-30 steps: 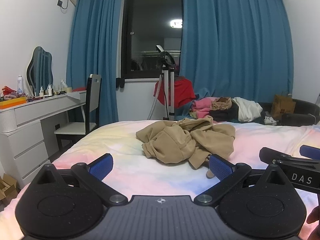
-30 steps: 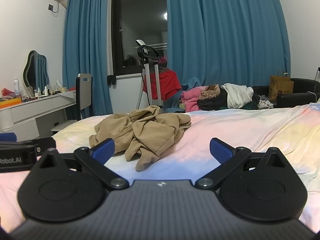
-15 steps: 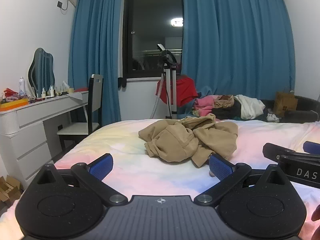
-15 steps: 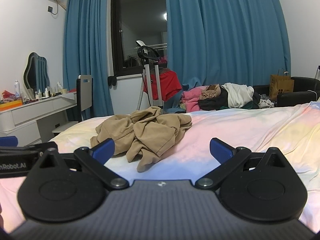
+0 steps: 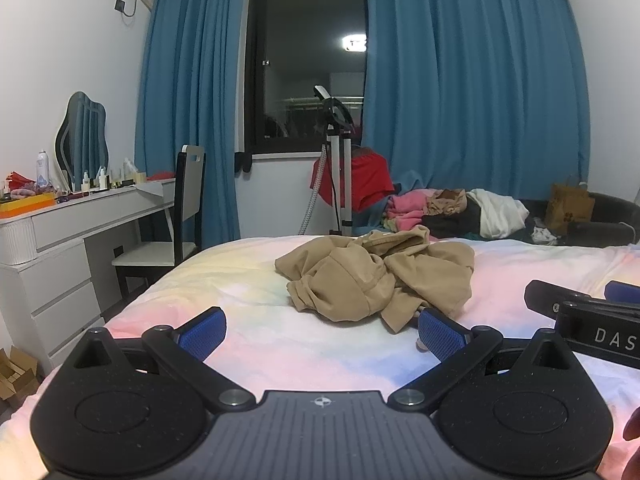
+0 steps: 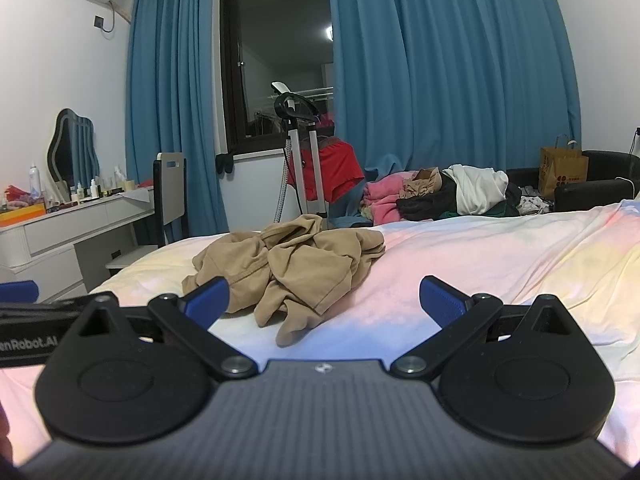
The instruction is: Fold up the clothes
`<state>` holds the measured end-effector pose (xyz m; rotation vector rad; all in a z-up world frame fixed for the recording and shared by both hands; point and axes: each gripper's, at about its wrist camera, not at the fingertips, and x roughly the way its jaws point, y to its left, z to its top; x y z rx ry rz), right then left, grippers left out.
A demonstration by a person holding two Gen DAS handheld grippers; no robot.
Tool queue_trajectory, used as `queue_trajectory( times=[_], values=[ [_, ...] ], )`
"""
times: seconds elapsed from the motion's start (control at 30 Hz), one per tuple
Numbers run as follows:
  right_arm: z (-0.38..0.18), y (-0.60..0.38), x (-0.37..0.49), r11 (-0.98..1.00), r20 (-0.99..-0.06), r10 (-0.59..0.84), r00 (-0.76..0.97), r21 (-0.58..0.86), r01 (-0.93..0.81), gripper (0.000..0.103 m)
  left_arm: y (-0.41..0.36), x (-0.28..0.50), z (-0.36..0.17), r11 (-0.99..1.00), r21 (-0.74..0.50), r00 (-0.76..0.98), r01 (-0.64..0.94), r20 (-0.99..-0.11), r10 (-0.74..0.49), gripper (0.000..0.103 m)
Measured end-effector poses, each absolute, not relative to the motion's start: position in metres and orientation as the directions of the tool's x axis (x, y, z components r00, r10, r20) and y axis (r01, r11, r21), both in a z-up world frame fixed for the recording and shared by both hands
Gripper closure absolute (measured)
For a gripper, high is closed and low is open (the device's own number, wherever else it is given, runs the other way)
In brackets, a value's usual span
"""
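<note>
Am bringing both claws closer to crumpled tan garment (image 5: pixel 376 280) on bed (image 5: pixel 248 320); it is looming larger. Left claw (image 5: pixel 320 326), right claw (image 6: pixel 324 300) both gaping wide, empty (folding not started).

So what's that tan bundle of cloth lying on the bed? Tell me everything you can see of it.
The tan garment is a soft, matte piece of clothing, crumpled in a loose heap with folds and seams showing. What kind of garment cannot be told. It rests on the pastel bedsheet, unfolded. Both hand-held grippers, left and right, are open and short of it; nothing grips it.
</note>
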<state>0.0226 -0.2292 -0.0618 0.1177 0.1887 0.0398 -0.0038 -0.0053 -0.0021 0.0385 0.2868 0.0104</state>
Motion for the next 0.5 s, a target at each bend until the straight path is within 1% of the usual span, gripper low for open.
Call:
queue_trajectory(
  times=[0.1, 0.23, 0.37, 0.4, 0.5],
  values=[
    [-0.06, -0.229, 0.022, 0.993, -0.188, 0.043, 0.981, 0.118, -0.021, 0.0, -0.003, -0.003, -0.002, 0.999, 0.035, 0.959, 0.001, -0.285, 0.009, 0.0],
    [-0.055, -0.233, 0.021, 0.987, -0.181, 0.051, 0.982, 0.158, -0.023, 0.0, 0.0, 0.002, -0.005, 1.0, 0.019, 0.956, 0.001, -0.295, 0.005, 0.0],
    [-0.053, -0.234, 0.02, 0.986, -0.181, 0.04, 0.983, 0.169, -0.009, 0.0, 0.001, 0.017, -0.012, 1.0, 0.01, 0.948, -0.006, -0.318, 0.009, 0.0],
    [-0.053, -0.235, 0.021, 0.986, -0.183, 0.042, 0.982, 0.169, -0.01, 0.0, 0.0, 0.022, -0.014, 1.0, 0.016, 0.946, -0.003, -0.323, 0.008, 0.0],
    [-0.054, -0.235, 0.02, 0.986, -0.178, 0.021, 0.984, 0.168, 0.01, 0.0, -0.006, 0.043, -0.019, 0.996, 0.091, 0.942, 0.011, -0.335, 0.02, 0.0]
  ],
)
